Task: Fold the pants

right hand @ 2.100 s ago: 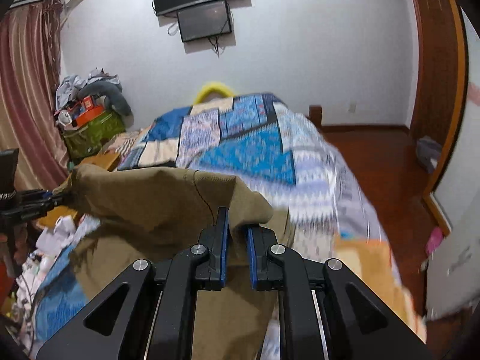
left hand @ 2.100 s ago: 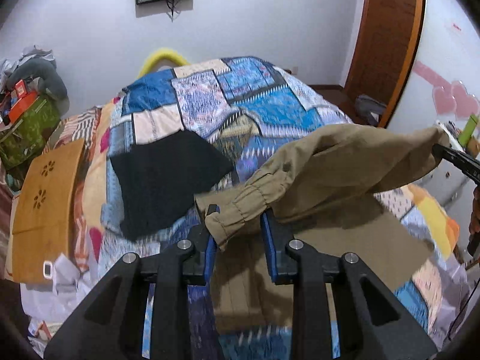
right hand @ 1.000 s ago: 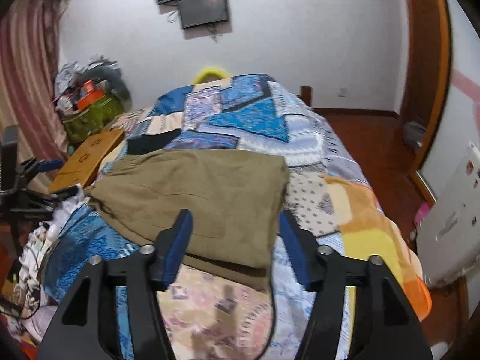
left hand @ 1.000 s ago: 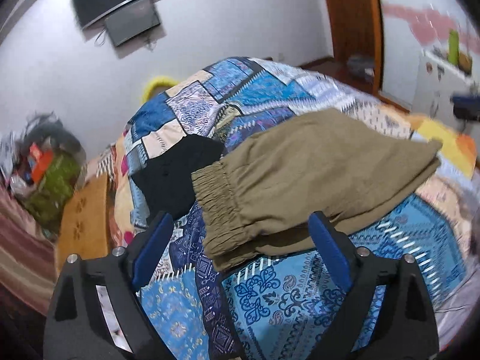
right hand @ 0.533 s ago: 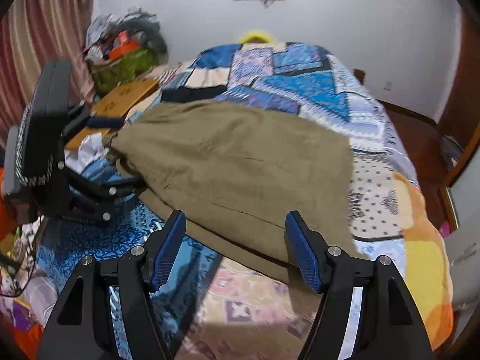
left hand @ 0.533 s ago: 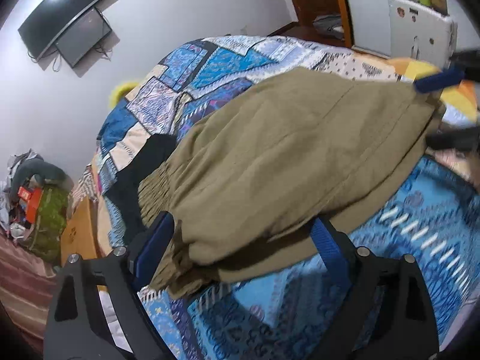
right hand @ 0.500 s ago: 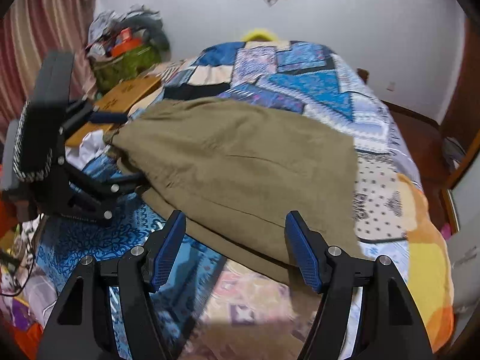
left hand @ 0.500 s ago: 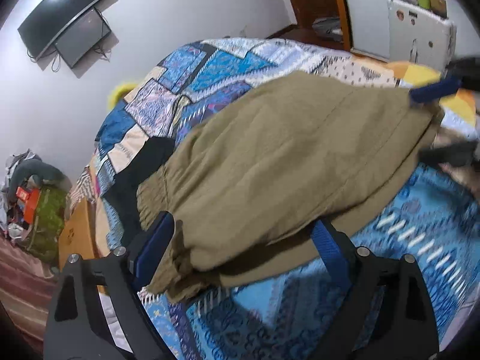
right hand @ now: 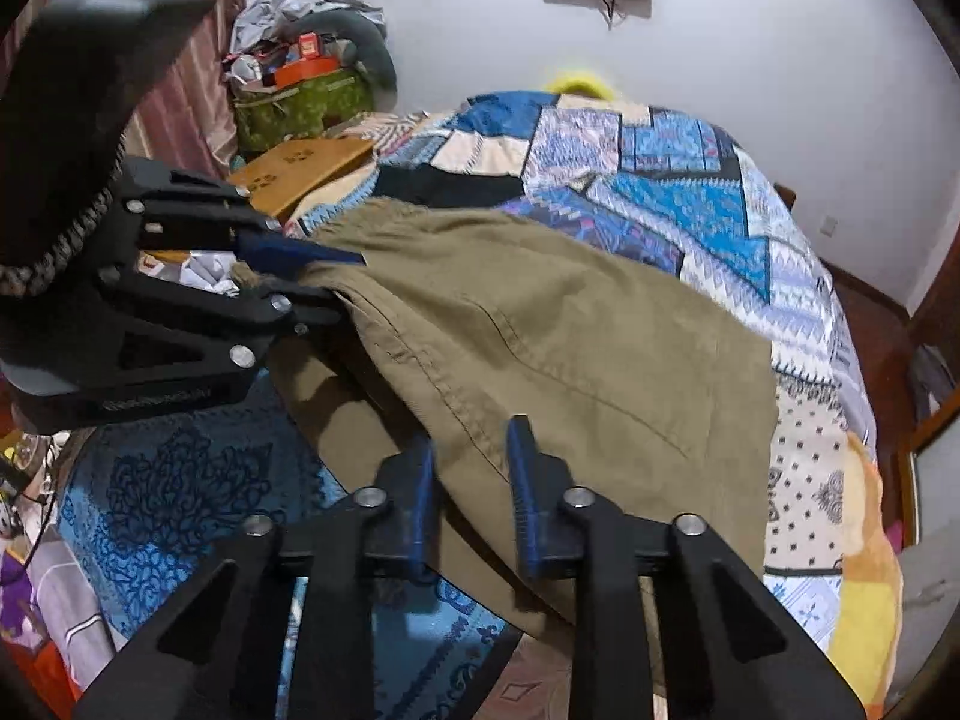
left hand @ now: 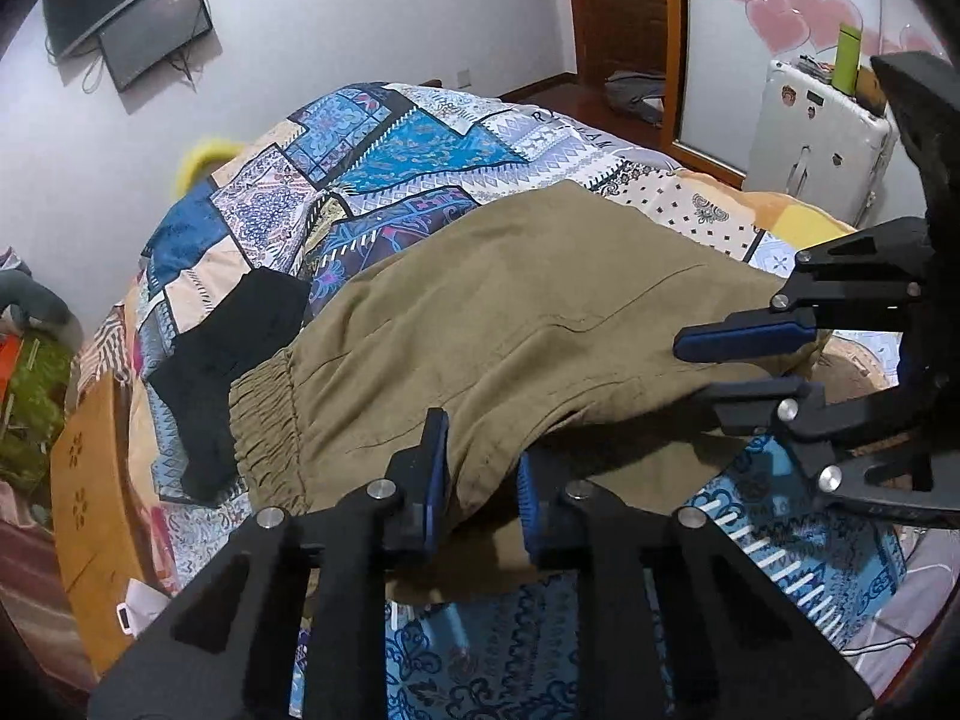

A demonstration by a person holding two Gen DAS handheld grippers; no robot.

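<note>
Olive-khaki pants (left hand: 510, 324) lie folded over on the patchwork bedspread (left hand: 420, 144), elastic waistband at the left. My left gripper (left hand: 480, 474) has its jaws partly closed around the near fold edge of the pants. My right gripper (right hand: 471, 468) likewise has its jaws partly closed around the near hem of the pants (right hand: 570, 348). Cloth fills the gap in each. Each gripper shows in the other's view: the right gripper (left hand: 750, 360) at the right, the left gripper (right hand: 312, 282) at the left.
A black garment (left hand: 234, 348) lies on the bed beside the waistband. A wooden board (left hand: 90, 510) leans at the bed's left side. A white suitcase (left hand: 816, 138) stands at the right, near a wooden door (left hand: 624, 12). A clutter pile (right hand: 300, 78) sits in the corner.
Both grippers let the pants drop folded on the bed and opened wide, then came down to the near edge and narrowed their jaws around the cloth.
</note>
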